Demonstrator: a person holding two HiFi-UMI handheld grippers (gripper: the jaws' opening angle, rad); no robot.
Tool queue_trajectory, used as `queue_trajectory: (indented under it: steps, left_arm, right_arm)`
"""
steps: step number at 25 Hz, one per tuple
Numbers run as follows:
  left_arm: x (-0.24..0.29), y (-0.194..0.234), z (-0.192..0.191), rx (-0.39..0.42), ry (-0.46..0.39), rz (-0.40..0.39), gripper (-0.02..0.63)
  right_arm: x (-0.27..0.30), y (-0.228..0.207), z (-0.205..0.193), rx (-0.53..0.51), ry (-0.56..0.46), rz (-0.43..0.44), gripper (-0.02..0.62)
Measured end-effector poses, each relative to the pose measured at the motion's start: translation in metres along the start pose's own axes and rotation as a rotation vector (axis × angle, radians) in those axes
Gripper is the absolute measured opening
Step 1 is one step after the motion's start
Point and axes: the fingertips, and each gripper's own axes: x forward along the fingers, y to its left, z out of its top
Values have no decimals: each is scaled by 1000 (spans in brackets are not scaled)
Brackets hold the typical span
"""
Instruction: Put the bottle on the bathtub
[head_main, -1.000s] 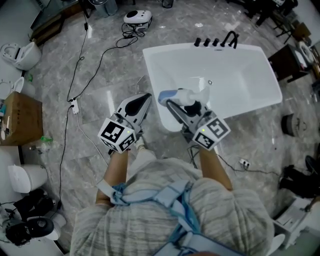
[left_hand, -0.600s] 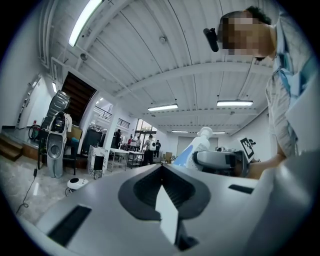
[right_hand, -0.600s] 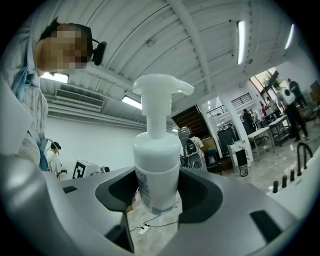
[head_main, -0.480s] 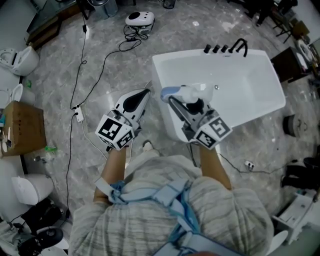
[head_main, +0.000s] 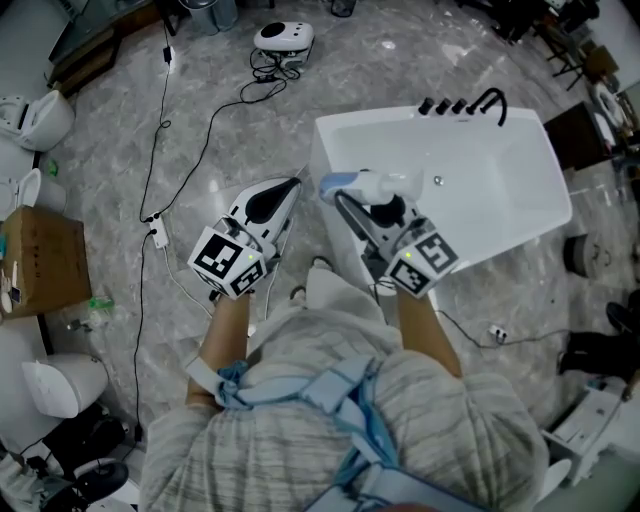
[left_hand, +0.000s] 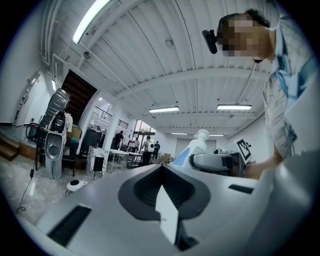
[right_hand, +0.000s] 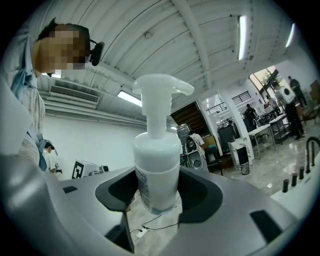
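1. My right tongs (right_hand: 159, 202) clamp the bottle (right_hand: 156, 165) by its lower body, with the pump head clear above them.
2. Seen from the head view, the bottle hangs over the left end of the tub (head_main: 328, 150).
3. My left tongs (left_hand: 162, 172) are pressed together, empty — over the floor (head_main: 200, 150), left of the tub.

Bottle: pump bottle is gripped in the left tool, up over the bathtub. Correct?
No: the bottle is in the right tool, not the left. The right gripper view shows its jaws closed on the bottle's body; the left tool is shut with nothing in it. It is up over the bathtub, as the head view shows.
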Motion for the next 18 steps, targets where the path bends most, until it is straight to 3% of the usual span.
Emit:
queue_trajectory:
  steps: [11, 18]
  left_arm:
    - [33, 71, -5, -11, 14, 31, 3]
    - [97, 133, -18, -29, 48, 38, 3]
  right_arm:
    - [73, -56, -5, 10, 38, 25, 247]
    - [120, -135, -7, 30, 64, 1, 247]
